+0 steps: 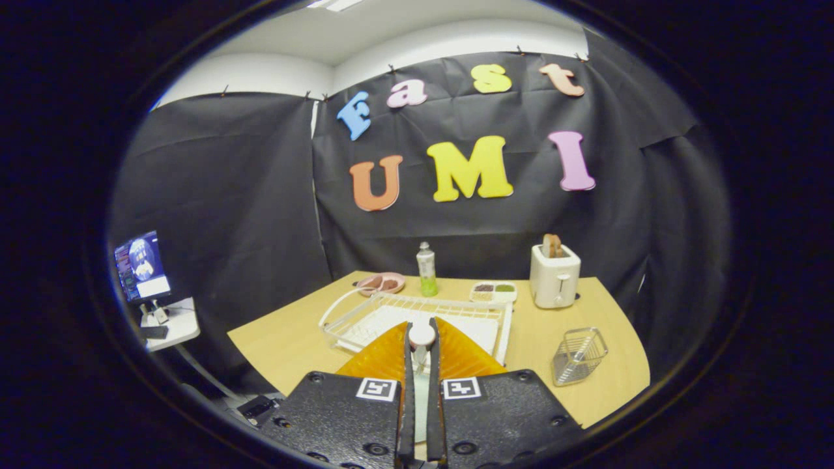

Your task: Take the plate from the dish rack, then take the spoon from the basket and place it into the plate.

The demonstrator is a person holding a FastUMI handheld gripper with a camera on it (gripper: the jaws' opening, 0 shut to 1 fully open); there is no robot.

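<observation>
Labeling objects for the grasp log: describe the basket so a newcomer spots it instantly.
On the light wooden table, look past the white wire dish rack toward the white toaster. In front of that toaster stands the small silver wire-mesh basket, tilted, alone near the table's edge. It is the one see-through metal thing there.

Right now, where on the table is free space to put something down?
Bare table lies beside the dish rack, and more between rack and wire basket. The back row is crowded: pink bowl, bottle, tray, toaster. The gripper grips a spoon.
</observation>
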